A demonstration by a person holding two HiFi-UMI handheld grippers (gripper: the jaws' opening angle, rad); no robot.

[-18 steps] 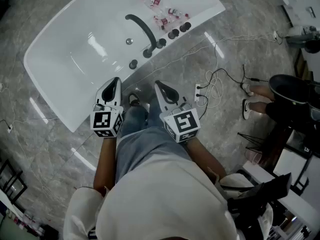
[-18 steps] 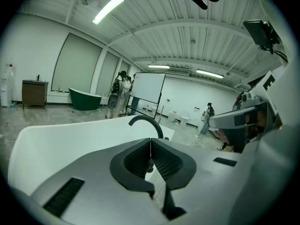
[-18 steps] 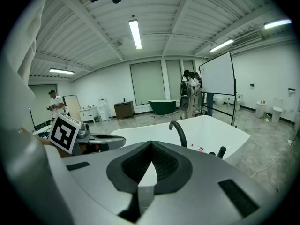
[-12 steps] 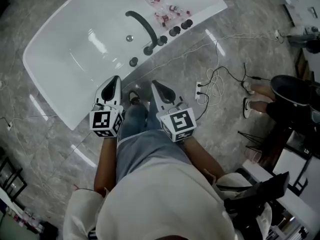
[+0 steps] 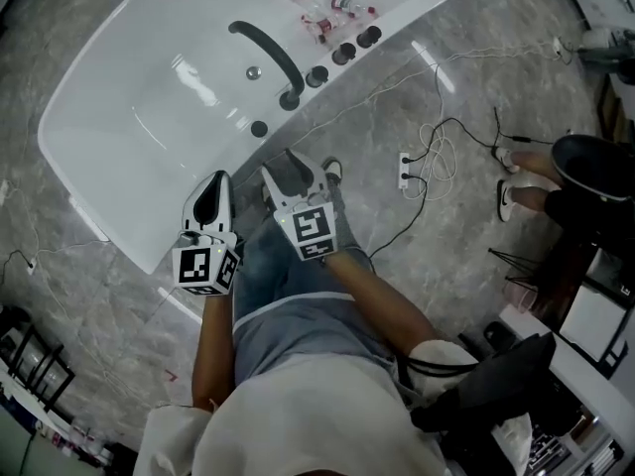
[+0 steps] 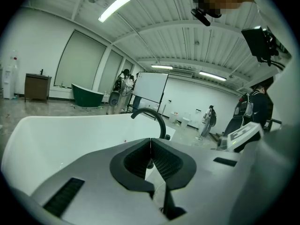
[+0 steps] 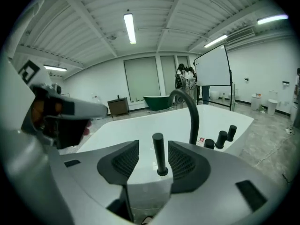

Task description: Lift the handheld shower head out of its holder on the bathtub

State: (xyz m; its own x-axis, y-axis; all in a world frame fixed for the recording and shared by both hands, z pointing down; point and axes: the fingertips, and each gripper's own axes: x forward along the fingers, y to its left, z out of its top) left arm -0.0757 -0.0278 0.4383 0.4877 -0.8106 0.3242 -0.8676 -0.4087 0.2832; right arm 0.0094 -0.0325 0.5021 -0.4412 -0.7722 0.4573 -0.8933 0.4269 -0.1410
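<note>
Right claw [image 7: 153, 148] is standing wide open and gripping nothing. In its own view, the black shower head [image 7: 159, 151] is showing as an upright rod in the gap between the jaws, touching neither. It is sitting upright on the near rim of the white tub [image 7: 140, 123], at the centre of that frame. From the head view, the right claw [image 5: 288, 172] is hovering over the grey floor [image 5: 466, 97] near the tub's rim. There the shower head [image 5: 259, 128] is lying just up and left of its tips, apart from them.

Left claw [image 6: 150, 142] is sitting fully closed, its jaws meeting along one line with nothing between them. In the head view it [image 5: 211, 194] is hanging at centre left, tips over the tub's [image 5: 129, 137] edge, beside the right claw.

Up the rim from the shower head, the curved black spout [image 5: 268, 53] is arching over the basin. Three black knobs [image 5: 342, 53] are standing in a row towards the upper middle of the frame. A few small bottles [image 5: 322, 13] are lying on the ledge beyond them. On the floor at the right of the head view, white cables are trailing around a power strip [image 5: 406, 167].
</note>
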